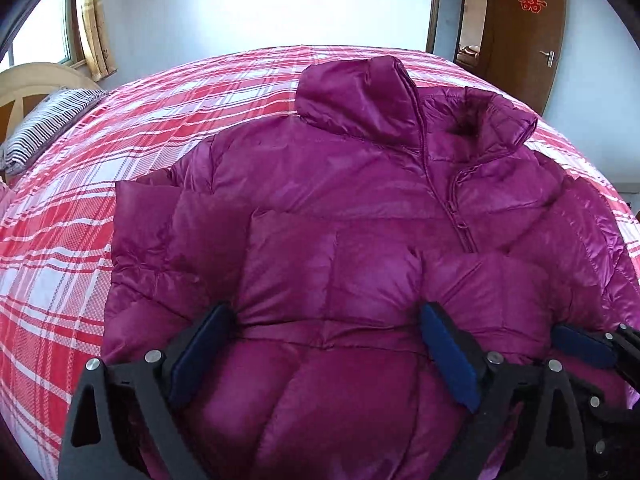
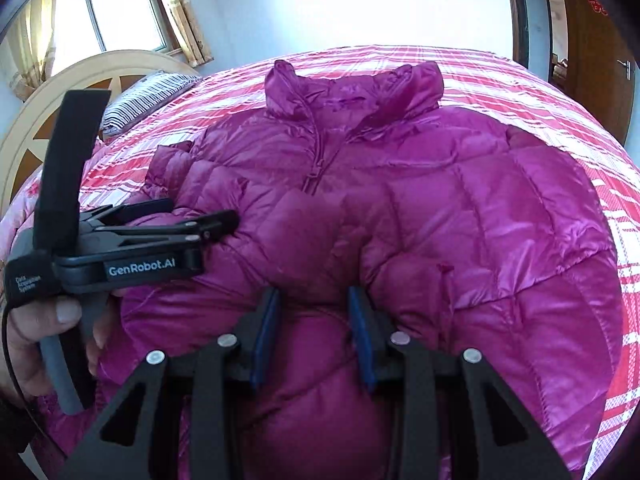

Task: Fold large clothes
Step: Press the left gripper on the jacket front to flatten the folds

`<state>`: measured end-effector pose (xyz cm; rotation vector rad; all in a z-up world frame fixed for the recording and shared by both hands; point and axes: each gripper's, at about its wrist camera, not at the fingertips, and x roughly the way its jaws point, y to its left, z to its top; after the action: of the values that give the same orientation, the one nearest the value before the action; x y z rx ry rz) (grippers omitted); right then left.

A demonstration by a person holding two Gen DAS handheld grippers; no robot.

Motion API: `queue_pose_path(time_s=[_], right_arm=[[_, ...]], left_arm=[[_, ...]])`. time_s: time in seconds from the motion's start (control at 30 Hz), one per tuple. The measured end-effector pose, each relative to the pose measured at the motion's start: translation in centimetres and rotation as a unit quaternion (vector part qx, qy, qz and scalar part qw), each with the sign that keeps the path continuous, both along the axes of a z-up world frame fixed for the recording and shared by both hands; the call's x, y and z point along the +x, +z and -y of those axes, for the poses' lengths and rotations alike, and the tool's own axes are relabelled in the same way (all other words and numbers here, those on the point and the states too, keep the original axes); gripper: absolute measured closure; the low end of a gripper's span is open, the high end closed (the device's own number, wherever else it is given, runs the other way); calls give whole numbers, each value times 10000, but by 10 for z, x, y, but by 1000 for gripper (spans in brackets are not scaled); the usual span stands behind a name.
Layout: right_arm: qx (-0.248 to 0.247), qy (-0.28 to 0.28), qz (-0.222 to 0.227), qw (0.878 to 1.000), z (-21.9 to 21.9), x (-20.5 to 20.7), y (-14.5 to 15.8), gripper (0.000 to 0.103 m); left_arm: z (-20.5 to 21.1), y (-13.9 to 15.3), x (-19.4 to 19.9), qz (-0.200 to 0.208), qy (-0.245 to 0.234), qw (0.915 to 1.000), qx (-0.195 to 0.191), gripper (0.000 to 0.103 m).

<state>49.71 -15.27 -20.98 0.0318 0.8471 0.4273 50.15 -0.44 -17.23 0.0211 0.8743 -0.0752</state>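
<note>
Lying zip-up on the bed (image 1: 60,240), the puffy, slippery jacket (image 1: 340,208) wants deep hem grips: left tongs (image 1: 324,356) spread, right tongs (image 2: 314,336) pinching its hem.

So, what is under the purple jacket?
The jacket lies on a bed with a red and white plaid sheet, which shows all around it. The sheet directly beneath is covered, so anything lying there cannot be seen.

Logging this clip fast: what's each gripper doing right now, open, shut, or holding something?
Left gripper: open wide, resting on the purple jacket, not clamping it.
Right gripper: partly closed, jacket fabric between its pads; a firm grip cannot be told.
</note>
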Motion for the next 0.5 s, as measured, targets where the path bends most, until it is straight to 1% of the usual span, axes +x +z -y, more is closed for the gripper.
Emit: queue_pose_path(time_s=[0.13,0.5], right_arm=[[-113,-13,36,9999,-3,0,0,66],[-198,-30,77,9998,-6,-1,0,66]], left_arm=[[-1,0,2,12,12,10000,-29,5],[-2,-2,-4,43,14,10000,-41,5]])
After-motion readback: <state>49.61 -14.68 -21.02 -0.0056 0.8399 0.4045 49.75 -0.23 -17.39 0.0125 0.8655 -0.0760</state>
